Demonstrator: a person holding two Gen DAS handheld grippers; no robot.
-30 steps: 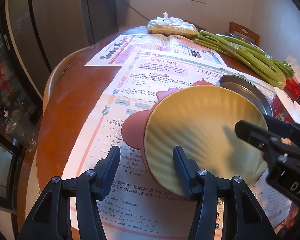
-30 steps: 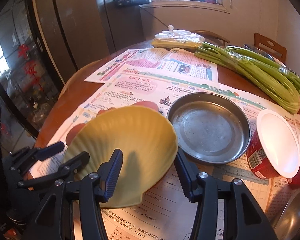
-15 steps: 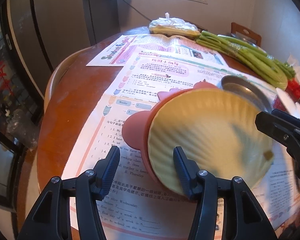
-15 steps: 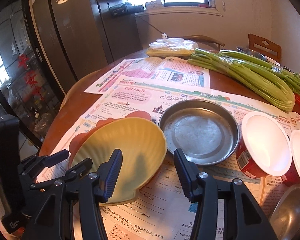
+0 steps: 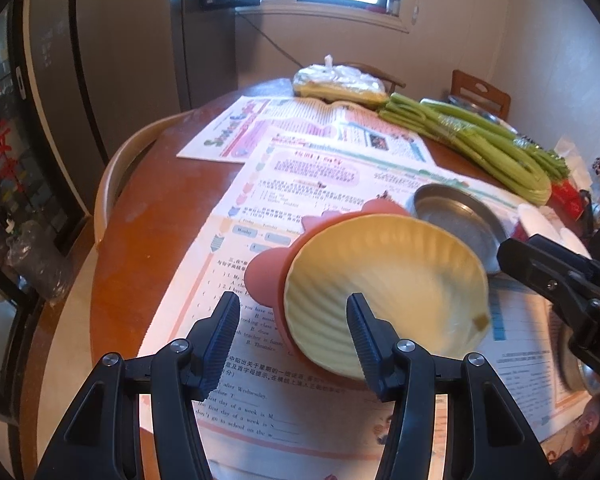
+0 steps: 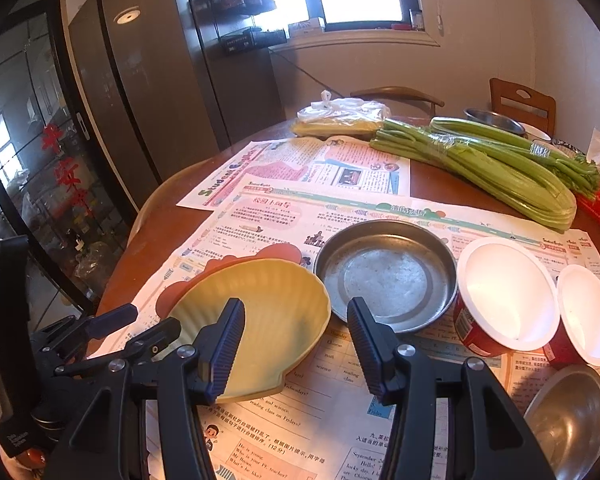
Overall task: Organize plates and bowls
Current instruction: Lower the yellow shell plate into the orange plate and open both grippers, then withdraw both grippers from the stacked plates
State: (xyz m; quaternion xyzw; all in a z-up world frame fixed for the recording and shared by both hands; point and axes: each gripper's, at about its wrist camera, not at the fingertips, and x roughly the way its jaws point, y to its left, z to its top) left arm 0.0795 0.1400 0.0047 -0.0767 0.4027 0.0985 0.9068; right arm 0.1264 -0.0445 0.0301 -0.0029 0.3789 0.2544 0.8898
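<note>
Two grippers close in on one yellow shell plate, and neither has a real hold on it. The left gripper has its jaws apart with the plate's near rim between them; one pad overlaps the rim and the other stands clear. The right gripper is also spread, straddling the plate's right edge with nothing pinched.

The shell plate sits tilted on a pink plate over the newspaper, just beside the metal dish near the middle of the desk. I cannot tell whether a finger is propping it up.

The risks, as I read them: that tilt. A ribbed, glossy rim nudged by one pad could slide off the pink plate and clatter onto the dish. If both grippers close together, they may pull against each other and flip the plate. The pink plate could also come up with it and then drop. A wide swing to the right could reach the red cup just beyond the dish.
</note>
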